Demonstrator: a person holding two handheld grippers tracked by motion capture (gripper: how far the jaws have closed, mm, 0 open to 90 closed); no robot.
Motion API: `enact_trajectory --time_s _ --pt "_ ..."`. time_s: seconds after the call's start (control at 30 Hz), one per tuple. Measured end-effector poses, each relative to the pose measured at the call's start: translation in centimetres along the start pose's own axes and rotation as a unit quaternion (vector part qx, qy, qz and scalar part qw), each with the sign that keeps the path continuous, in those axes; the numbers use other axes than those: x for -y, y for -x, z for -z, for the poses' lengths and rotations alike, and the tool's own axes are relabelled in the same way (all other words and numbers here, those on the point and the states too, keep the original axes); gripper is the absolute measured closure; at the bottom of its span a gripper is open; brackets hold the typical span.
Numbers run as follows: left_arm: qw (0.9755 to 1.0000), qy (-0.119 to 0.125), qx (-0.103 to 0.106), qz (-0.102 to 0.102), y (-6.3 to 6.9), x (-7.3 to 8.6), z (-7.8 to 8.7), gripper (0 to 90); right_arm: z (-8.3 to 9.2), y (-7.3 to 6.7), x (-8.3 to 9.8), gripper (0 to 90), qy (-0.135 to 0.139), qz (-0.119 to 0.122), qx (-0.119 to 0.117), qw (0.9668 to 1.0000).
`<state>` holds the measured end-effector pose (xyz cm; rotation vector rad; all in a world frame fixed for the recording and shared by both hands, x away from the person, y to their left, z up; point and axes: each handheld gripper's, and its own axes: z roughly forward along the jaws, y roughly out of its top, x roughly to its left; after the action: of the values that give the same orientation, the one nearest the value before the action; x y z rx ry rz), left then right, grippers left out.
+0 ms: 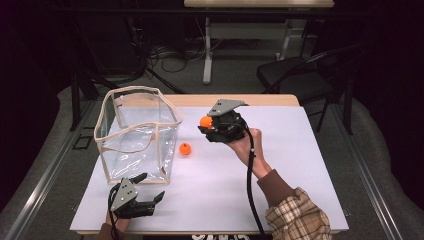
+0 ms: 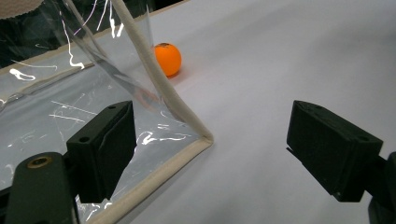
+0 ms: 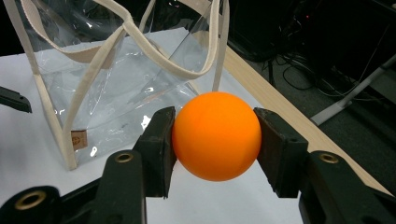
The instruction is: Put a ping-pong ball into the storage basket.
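Progress appears partial: right gripper (image 3: 215,140) pinches one orange ball (image 3: 216,135) between its fingers above mid-desk, beside the apparently empty clear bag (image 1: 137,132) at the left edge, second ball (image 1: 185,148) lies on the desk (image 1: 280,165), left gripper (image 2: 210,154) fingers spread.

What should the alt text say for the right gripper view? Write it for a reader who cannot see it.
The right gripper holds an orange ball clamped between its two black jaws, above a white table. Behind it stands a clear plastic tote bag with beige trim and handles, open at the top. To the right, the table's wooden edge gives way to a dark floor with cables.
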<state>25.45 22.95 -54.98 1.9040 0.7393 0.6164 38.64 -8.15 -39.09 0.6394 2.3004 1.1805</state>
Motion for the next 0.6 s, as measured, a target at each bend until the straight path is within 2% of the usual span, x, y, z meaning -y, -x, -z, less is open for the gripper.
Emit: enact_trajectory --time_s 0.27,0.6 --pt "1.0 -0.001 0.0 -0.001 0.0 0.0 0.0 15.8 0.0 -0.1 -0.9 50.6 0.006 0.008 0.002 0.9999" --pt "1.0 -0.001 -0.001 -0.001 0.1 0.0 0.0 15.8 -0.2 0.0 -1.6 50.6 0.01 0.006 0.001 0.9999"
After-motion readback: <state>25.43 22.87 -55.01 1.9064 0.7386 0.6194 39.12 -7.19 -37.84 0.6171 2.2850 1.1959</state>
